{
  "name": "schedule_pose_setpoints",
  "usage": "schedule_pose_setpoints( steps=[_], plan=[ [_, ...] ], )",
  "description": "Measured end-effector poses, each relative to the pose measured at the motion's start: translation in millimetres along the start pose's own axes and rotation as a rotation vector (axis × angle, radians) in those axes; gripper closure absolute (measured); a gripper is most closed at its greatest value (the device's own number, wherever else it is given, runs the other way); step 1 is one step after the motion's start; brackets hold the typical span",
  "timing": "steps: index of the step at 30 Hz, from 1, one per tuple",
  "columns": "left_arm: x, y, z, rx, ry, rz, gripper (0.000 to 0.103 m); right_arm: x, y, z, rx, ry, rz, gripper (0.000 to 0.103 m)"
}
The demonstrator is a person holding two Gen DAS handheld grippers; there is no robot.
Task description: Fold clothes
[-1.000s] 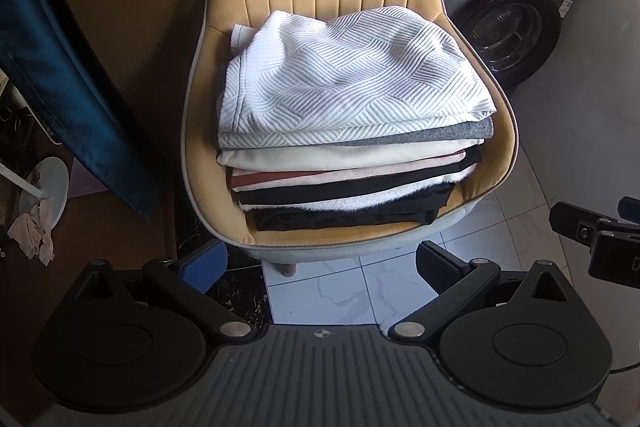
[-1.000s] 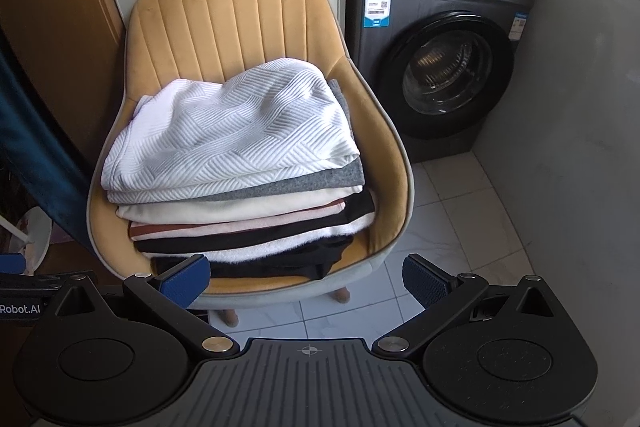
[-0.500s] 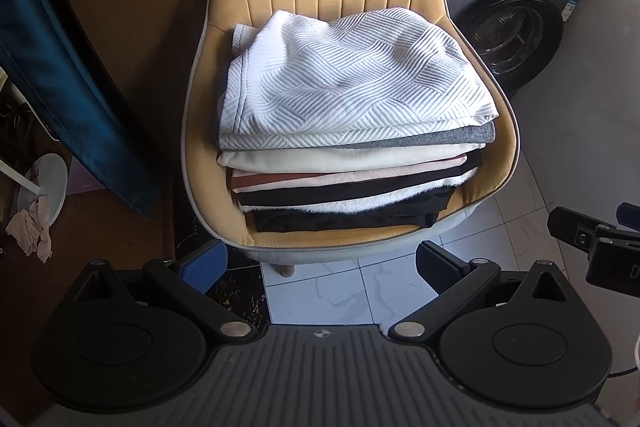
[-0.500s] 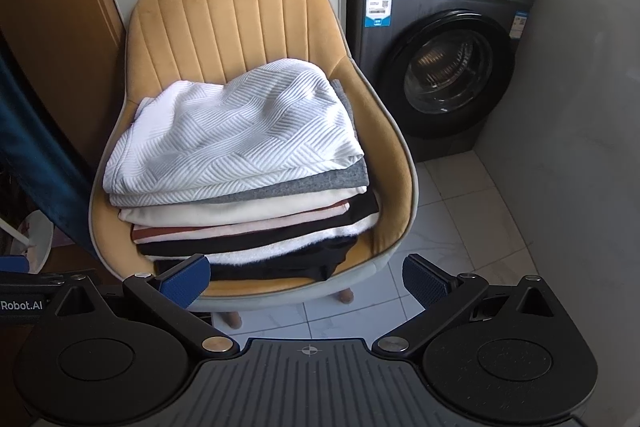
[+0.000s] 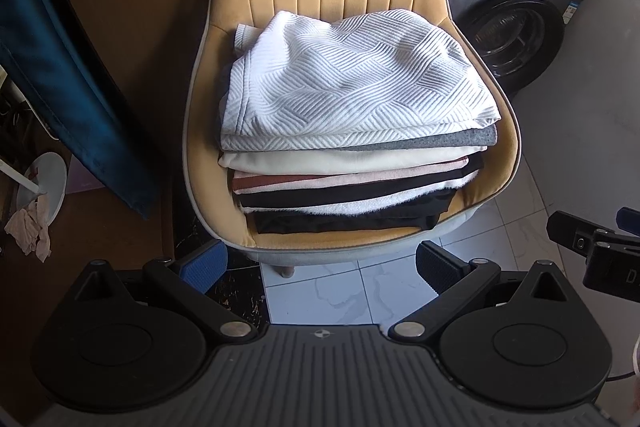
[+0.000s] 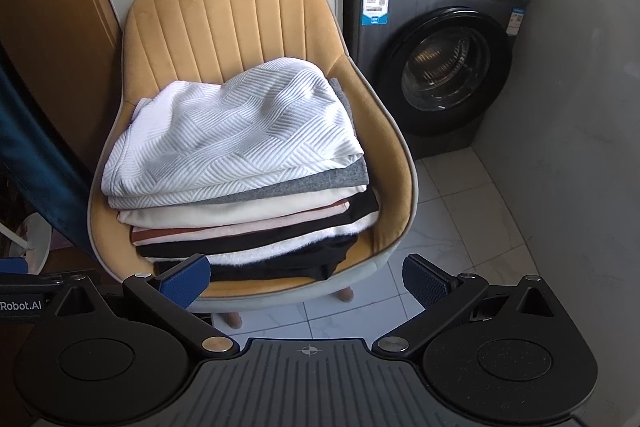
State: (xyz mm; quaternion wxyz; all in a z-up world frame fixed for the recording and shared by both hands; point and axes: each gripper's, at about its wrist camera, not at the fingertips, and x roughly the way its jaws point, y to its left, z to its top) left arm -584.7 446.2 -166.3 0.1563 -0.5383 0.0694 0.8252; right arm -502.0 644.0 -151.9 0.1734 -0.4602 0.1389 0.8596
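Right gripper (image 6: 307,281) is spread wide with nothing in it, hanging just short of the chair (image 6: 240,11). Folded stack (image 6: 244,179) sits dead ahead, washer (image 6: 440,39) off to the right.

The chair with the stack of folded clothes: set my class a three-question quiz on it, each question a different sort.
1. True or false: the white textured garment lies on top of the stack.
2. What stands right of the chair? A) fridge B) washing machine C) bed
3. Fill in: the jaws of the left gripper and right gripper are both ____.

Key: 1 true; 2 B; 3 open.
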Motion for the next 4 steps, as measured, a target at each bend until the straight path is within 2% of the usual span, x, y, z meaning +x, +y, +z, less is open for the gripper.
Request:
schedule_pose_setpoints(
  steps=[4],
  plan=[
    [2.1, 3.5, 2.0, -0.004, 0.007, 0.002, 0.001, -5.7, 3.2, -0.3, -0.027, -0.054, -0.010, 0.001]
  ],
)
